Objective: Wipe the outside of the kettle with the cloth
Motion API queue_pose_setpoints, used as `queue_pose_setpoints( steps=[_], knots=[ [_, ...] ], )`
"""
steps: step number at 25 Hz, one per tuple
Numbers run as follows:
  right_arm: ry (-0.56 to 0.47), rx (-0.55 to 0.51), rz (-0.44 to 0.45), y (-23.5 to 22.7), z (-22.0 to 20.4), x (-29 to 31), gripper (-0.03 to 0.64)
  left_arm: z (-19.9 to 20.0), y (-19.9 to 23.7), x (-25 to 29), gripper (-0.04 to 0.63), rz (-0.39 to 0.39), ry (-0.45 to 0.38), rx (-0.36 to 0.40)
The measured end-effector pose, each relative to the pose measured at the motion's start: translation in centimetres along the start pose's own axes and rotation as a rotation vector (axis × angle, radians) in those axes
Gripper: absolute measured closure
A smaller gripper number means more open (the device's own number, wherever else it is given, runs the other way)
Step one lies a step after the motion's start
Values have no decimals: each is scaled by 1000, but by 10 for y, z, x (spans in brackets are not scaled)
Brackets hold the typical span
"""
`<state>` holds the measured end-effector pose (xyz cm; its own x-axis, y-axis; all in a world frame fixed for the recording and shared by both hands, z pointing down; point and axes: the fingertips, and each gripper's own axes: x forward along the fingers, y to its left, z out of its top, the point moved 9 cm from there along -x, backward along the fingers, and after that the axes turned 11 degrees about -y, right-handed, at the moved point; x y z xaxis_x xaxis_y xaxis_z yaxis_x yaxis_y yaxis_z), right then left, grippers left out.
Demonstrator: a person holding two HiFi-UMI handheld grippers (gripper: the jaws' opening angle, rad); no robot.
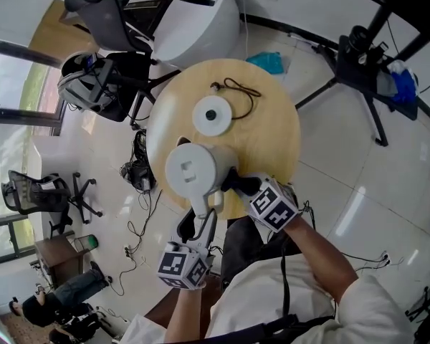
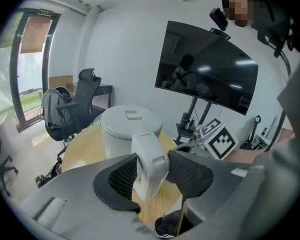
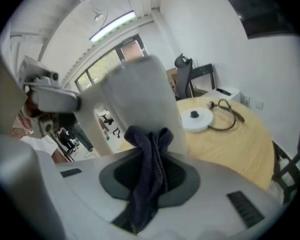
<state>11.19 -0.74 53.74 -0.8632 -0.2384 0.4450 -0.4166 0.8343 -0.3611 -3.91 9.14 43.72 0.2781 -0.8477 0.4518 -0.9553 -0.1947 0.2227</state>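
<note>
A white kettle (image 1: 193,169) (image 2: 130,126) (image 3: 140,99) stands near the front edge of the round wooden table (image 1: 272,142). Its handle (image 1: 203,205) (image 2: 150,164) sits between the jaws of my left gripper (image 1: 204,222) (image 2: 150,173), and both pads press on it. My right gripper (image 1: 238,185) (image 3: 151,171) is shut on a dark blue cloth (image 1: 235,180) (image 3: 150,169). The cloth's bunched end lies against the kettle's side, to the right of the handle. The right gripper's marker cube (image 2: 217,139) shows beside the kettle in the left gripper view.
The kettle's round white base (image 1: 213,115) (image 3: 196,119) sits mid-table with its black cord (image 1: 240,92) (image 3: 225,115) coiled behind it. Office chairs (image 1: 107,20) stand beyond the table on the left. A black tripod (image 1: 365,63) stands on the floor at the right.
</note>
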Motion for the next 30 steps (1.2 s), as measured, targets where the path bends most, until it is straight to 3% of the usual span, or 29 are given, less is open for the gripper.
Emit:
queue_pose_setpoints(
  steps=[4, 8, 12, 18, 22, 23, 26, 30],
  knots=[
    [-155, -79, 27, 14, 52, -36, 534, 1, 12, -3, 413, -61, 4, 20],
    [-213, -163, 26, 22, 81, -54, 534, 2, 18, -3, 414, -104, 3, 23],
    [-119, -151, -7, 11, 65, -39, 534, 2, 20, -3, 407, -101, -2, 35],
    [120, -63, -54, -15, 1, 9, 534, -5, 10, -1, 373, 39, -44, 59],
    [253, -81, -87, -26, -27, 32, 534, -6, 7, 4, 374, 111, -55, 65],
    [274, -101, -88, -27, -31, 35, 534, -7, 7, 5, 408, 119, -51, 70],
    [260, -160, -78, -28, -26, 33, 534, -6, 11, 4, 417, 124, -36, 64],
    [86, -148, -9, -27, 13, 5, 534, -4, 21, 2, 419, 98, -20, 69]
  ],
)
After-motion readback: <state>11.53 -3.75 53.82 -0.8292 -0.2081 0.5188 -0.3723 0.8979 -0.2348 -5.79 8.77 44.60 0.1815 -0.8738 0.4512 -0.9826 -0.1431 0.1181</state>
